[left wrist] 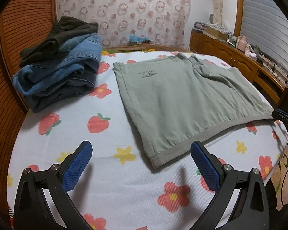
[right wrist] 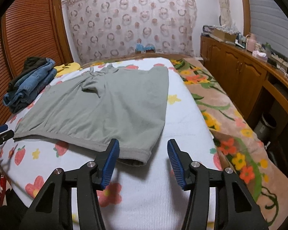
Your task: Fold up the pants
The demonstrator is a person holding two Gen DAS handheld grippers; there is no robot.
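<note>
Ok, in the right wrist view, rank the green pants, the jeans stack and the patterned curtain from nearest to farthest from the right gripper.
From the right gripper:
1. Green pants, waistband corner between the open jaws.
2. Jeans stack, far left on the bed.
3. Patterned curtain, on the back wall beyond the bed.

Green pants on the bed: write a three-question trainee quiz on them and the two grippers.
1. True or false: the green pants lie flat on the flowered sheet.
2. What is stacked beside the pants? A) towels B) folded jeans and dark clothes C) pillows
3. Which gripper has the waistband corner between its open fingers, the left gripper or the right gripper?

Key: 1 true; 2 B; 3 the right gripper, not yet pressing on it.
</note>
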